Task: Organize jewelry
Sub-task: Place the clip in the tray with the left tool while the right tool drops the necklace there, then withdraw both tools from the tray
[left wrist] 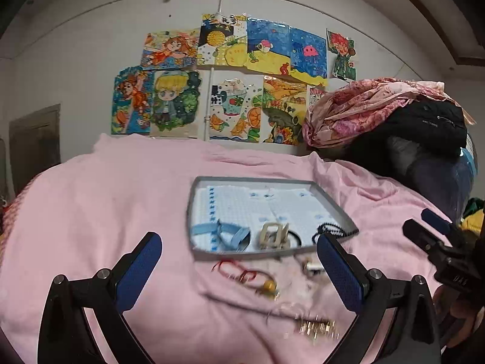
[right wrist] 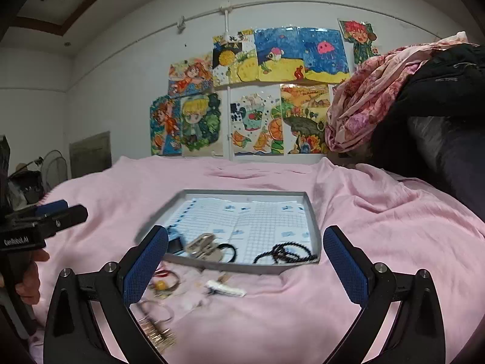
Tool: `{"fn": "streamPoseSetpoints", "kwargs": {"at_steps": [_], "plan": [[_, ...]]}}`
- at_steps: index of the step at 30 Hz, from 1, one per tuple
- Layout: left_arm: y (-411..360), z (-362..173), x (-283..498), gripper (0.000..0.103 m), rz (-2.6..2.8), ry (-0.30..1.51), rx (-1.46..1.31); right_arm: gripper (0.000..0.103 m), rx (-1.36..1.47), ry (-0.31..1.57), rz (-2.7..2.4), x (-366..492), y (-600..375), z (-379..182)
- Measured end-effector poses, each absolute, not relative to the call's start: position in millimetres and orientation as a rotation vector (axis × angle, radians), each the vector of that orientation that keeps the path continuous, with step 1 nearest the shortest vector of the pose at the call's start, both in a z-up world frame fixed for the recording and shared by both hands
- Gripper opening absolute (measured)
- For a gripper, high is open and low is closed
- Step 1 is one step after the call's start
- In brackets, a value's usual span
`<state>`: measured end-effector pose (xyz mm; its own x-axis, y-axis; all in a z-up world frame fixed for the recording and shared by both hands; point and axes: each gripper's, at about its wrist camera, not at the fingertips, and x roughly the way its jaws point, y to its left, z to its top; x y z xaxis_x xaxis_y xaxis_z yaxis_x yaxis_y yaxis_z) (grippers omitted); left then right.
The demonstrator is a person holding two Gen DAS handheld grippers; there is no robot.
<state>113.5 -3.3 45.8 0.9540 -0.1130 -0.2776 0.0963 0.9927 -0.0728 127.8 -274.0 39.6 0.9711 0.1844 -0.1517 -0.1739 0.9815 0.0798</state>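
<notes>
"GenRobot.AI" read on left claw (right wrist: 57, 212) body, held in a hand (right wrist: 27, 276). Both claws hovered wide open, empty, over pink bed (left wrist: 91, 212); right claw (right wrist: 245, 261) nr tray (right wrist: 312, 221). Tray held blue ribbon (left wrist: 230, 235), beige clip (left wrist: 272, 236), black beads (right wrist: 285, 253). Red string bracelet (left wrist: 239, 270) & gold pcs (left wrist: 318, 329) lay on bed in front of tray.

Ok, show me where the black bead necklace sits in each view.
Left wrist view: the black bead necklace lies at the tray's near right corner, just past the left gripper's right finger.
Right wrist view: the necklace lies in the near right part of the tray, between the right gripper's fingers.
Shared landmark: the grey tray on the pink blanket.
</notes>
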Motion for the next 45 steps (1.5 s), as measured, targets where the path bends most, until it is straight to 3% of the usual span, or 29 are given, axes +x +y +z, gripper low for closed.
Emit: {"fn": "streamPoseSetpoints", "kwargs": {"at_steps": [17, 45], "plan": [[23.5, 2.3, 54.8, 0.103, -0.045, 0.491, -0.02, 0.101, 0.069, 0.362, 0.168, 49.3, -251.1, 4.9], [14.0, -18.1, 107.5, 0.103, -0.257, 0.731, -0.027, 0.101, 0.179, 0.673, 0.201, 99.3, -261.9, -30.7]]}}
